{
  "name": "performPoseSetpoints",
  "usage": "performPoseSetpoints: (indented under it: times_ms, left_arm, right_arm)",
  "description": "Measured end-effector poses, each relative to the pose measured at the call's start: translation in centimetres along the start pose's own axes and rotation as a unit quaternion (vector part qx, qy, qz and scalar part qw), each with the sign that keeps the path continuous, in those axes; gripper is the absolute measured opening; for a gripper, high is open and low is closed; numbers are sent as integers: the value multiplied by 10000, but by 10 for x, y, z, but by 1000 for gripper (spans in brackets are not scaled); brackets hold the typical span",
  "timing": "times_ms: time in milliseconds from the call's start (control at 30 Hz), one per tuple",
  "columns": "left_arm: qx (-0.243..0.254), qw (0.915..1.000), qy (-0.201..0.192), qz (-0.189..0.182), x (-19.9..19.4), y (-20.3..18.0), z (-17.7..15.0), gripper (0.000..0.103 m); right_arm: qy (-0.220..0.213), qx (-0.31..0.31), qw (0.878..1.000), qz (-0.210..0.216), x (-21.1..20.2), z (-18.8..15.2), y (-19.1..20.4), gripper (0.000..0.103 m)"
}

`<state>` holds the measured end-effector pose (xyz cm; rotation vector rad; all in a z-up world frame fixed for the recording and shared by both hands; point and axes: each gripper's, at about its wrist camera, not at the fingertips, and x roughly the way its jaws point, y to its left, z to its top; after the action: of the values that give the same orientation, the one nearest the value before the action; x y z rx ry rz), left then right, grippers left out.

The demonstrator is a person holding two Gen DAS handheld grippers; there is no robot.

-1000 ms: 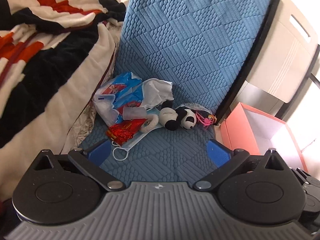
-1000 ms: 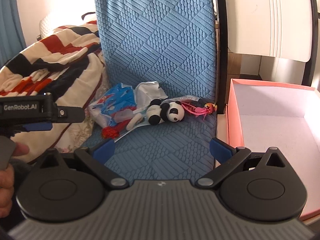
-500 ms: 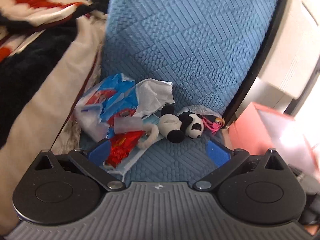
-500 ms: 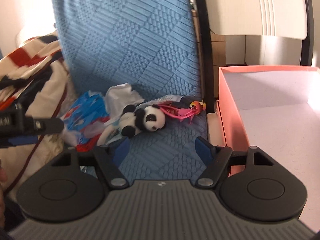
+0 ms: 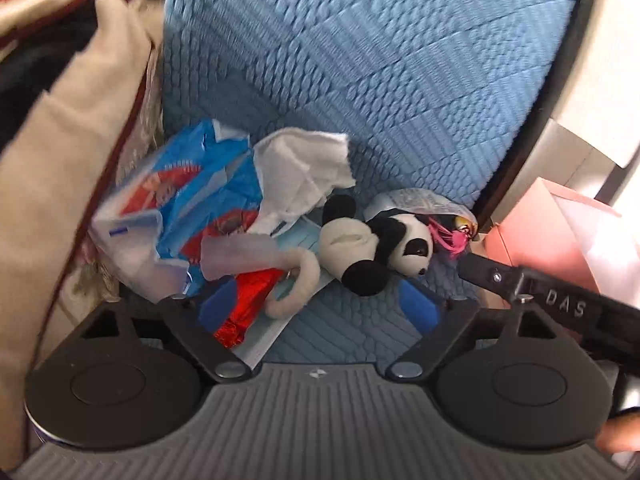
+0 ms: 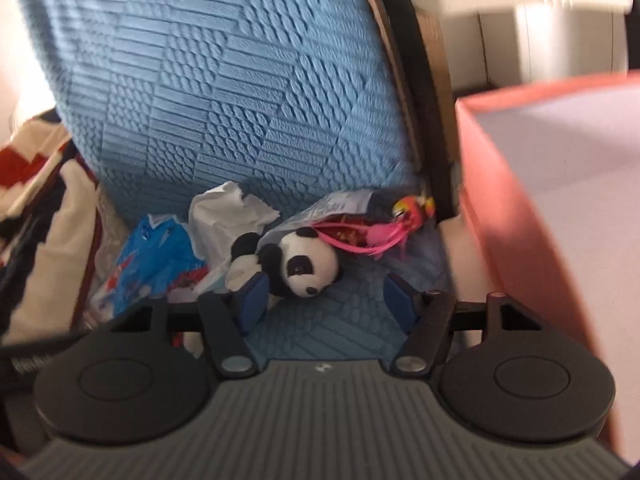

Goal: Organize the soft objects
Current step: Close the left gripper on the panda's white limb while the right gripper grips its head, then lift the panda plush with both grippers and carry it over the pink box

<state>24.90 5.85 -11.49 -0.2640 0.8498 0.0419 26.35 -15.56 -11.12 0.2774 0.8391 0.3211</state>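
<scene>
Panda plush (image 5: pixel 380 246) is being shown lying on its side on the blue quilted chair seat (image 5: pixel 340 332), its white face with black eye patches and small black nose turned toward the cameras, black ears and limbs standing out against a cream body. A cream loop (image 5: pixel 298 286) is curling beside its lower body. Just behind its head, a pink feathery toy (image 6: pixel 384 228) with a red-and-yellow tip is being seen resting against a printed plastic pouch (image 6: pixel 336 210). To the other side, a crumpled white tissue (image 5: pixel 300 176), a blue-and-red plastic wrapper (image 5: pixel 188 200), a shiny red packet (image 5: pixel 248 304) and a pale blue face mask (image 5: pixel 264 336) are lying heaped together, touching the plush.

The left gripper (image 5: pixel 316 308) is being held spread, nothing between its blue pads, low over the red packet and mask. The right gripper (image 6: pixel 326 300) is likewise being held wide apart, its left pad just at the panda's body, with no grasp visible. A pink box (image 6: pixel 516 216) with a pale interior is standing beside the chair, and a striped blanket (image 6: pixel 36 184) is lying at the opposite side.
</scene>
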Motion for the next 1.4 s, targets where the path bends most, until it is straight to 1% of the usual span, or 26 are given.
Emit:
performPoseSetpoints:
  times_ms: [67,133,200,233,267,333,400,467,500,633,700,733,800,867,933,1000,1033,1133,1200,1333,1400]
  left_arm:
    - [-106,9999,57,-57,9,4,1,83]
    - [-183,9998,86,-30,20,7,1,77]
    - [-256,9996,85,-10,28,11,1,73]
    - [-300,9995,81,-7,32,12,0,68]
    - [-340,9994,93,-8,35,13,-1,63]
    - [-355,9993,89,-5,39,14,-3,62]
    - [-320,9995,-1,13,44,13,-4,60]
    - [-273,9996,-20,51,48,14,-4,52]
    - [-243,9997,-14,71,50,14,-5,50]
    - [-239,9997,57,34,59,18,-8,40]
    - [-172,9997,71,138,62,17,-9,34]
    - [-161,9996,96,224,64,17,-9,29]
    - [-216,9994,124,230,66,18,-10,25]
    - [-303,9993,94,207,65,20,-9,17]
    - [-344,9992,52,191,63,20,-8,14]
    - [-403,9990,29,170,62,20,-8,14]
    - [-464,9987,0,189,60,21,-8,14]
    - [-702,9973,-157,142,54,24,-9,13]
    - [-772,9967,-214,121,50,24,-9,13]
    - [-882,9956,-316,8,40,24,-9,12]
    - [-877,9957,-295,-47,38,24,-10,12]
  right_arm:
    - [47,137,9998,131,10,1,0,66]
    - [80,284,9991,294,19,2,1,66]
    - [99,559,9975,419,29,2,-2,67]
    - [121,744,9961,461,35,2,-5,67]
    - [138,902,9948,458,40,3,-7,67]
    - [195,1099,9931,357,51,4,-9,67]
    - [223,1251,9914,329,59,4,-10,67]
    - [312,1407,9893,205,67,4,-10,67]
    - [363,1482,9882,135,70,3,-9,67]
    - [371,1668,9852,158,78,1,-1,67]
    - [331,1782,9833,162,83,1,-1,68]
    - [330,1871,9816,167,85,0,-1,68]
    - [339,2029,9784,204,90,0,-2,69]
    - [368,2228,9739,209,94,1,-6,71]
    - [418,2471,9677,288,100,1,-10,71]
    - [467,2675,9615,418,103,4,-14,70]
    - [494,2693,9608,435,103,5,-15,69]
    - [524,2503,9659,409,99,9,-11,65]
    - [540,2374,9692,377,97,11,-8,54]
    - [650,2190,9728,394,91,11,-6,53]
    - [656,2066,9755,374,86,10,-4,53]
